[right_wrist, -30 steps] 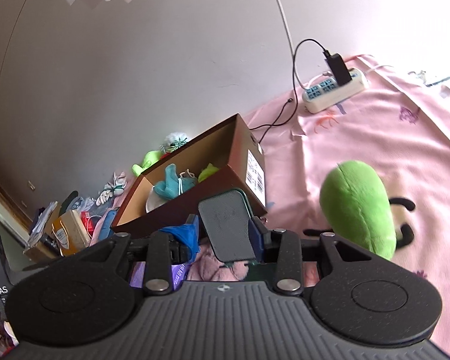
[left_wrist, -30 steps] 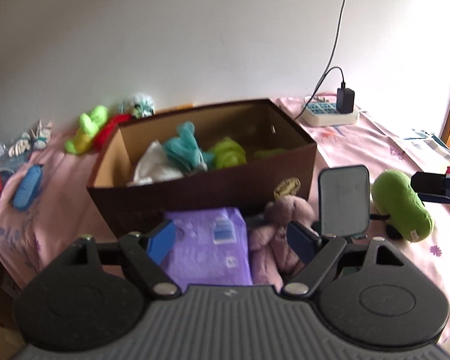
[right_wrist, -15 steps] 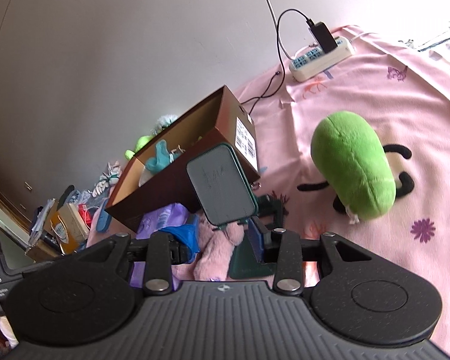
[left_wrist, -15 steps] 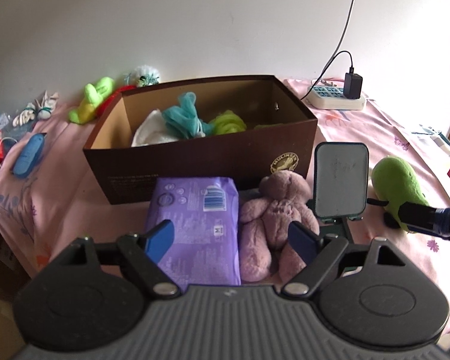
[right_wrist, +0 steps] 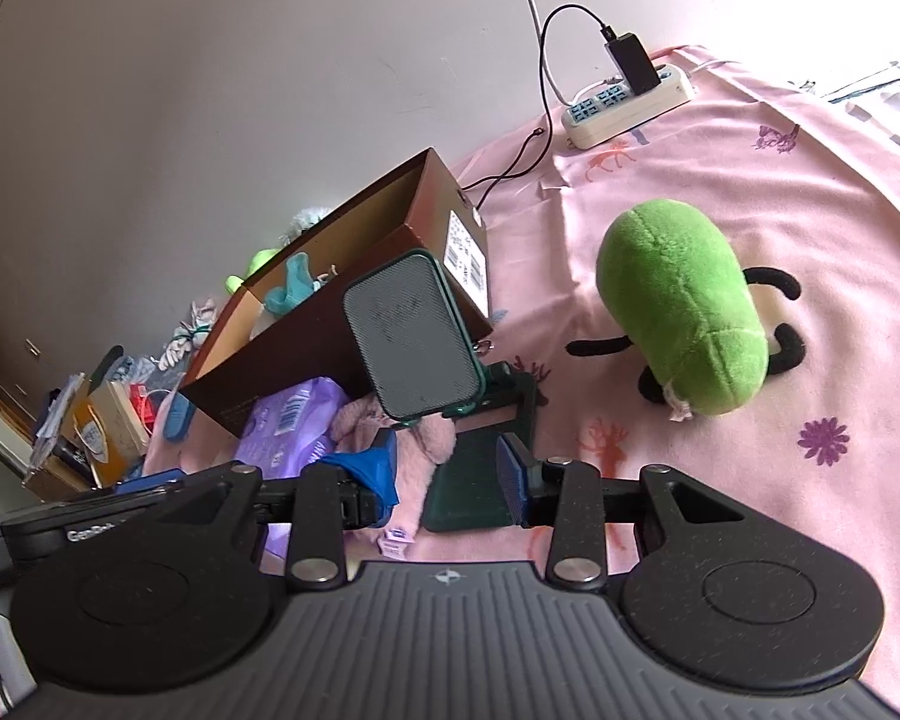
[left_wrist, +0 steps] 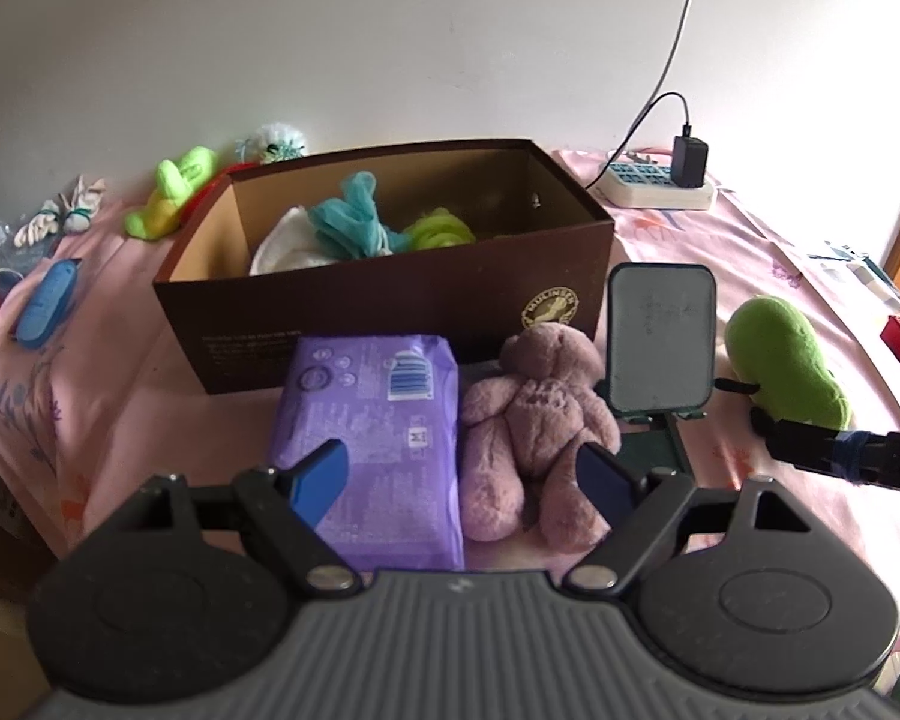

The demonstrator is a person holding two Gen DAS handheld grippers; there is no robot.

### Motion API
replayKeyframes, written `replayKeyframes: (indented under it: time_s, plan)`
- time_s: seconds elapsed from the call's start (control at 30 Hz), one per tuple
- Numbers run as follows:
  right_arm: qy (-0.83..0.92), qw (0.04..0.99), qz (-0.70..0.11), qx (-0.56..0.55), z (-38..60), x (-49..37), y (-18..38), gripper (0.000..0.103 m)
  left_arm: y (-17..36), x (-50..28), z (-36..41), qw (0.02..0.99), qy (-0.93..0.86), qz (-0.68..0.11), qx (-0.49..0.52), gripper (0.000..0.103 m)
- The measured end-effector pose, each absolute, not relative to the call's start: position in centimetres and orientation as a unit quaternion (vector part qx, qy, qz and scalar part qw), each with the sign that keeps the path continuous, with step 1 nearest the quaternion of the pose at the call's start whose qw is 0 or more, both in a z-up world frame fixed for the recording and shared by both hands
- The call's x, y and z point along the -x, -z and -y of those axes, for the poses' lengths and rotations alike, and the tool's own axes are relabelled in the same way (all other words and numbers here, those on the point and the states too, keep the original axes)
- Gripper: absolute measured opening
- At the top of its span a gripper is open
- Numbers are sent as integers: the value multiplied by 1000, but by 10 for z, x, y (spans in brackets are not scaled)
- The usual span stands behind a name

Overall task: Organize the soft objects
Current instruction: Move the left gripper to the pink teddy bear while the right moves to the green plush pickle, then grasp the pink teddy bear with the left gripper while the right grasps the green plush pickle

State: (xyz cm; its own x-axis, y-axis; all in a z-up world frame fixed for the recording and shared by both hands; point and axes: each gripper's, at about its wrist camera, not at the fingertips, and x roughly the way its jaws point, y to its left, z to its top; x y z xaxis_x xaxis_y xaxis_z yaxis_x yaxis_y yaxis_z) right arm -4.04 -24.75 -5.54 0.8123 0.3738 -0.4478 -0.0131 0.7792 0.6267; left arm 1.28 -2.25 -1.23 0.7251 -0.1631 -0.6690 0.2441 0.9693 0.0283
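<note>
A brown cardboard box (left_wrist: 390,294) holds a teal, a white and a green soft item. In front of it lie a purple soft pack (left_wrist: 372,426) and a mauve teddy bear (left_wrist: 534,420). A green plush (left_wrist: 780,363) lies to the right; it also shows in the right wrist view (right_wrist: 684,306). My left gripper (left_wrist: 462,480) is open and empty, just short of the pack and the bear. My right gripper (right_wrist: 447,480) is open and empty, above the pink cloth near the stand's base. The box (right_wrist: 330,312) and pack (right_wrist: 294,426) show in the right wrist view.
A dark green tablet-like panel on a stand (left_wrist: 660,348) stands between the bear and the green plush. A white power strip (left_wrist: 654,192) with a charger lies at the back right. More plush toys (left_wrist: 174,192) and a blue object (left_wrist: 45,306) lie left of the box.
Both grippers have pulled back and lifted, so the pack, the bear and the stand show more fully. The right gripper has swung so the green plush sits farther right.
</note>
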Motion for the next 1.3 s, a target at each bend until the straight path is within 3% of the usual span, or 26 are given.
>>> replayKeyframes:
  time_s: [0.53,0.97,1.3]
  plan:
    - [-59,916,-263,-296,272,50,56,21,15,2,35,918,213,-329,-55,90]
    - [18,916,-236,-323,318,45,67,21,31,-15,34,897,264,-354,2,93]
    - [17,922,-245,-300,321,20,79,21,39,-38,58,899,275,-334,-73,93]
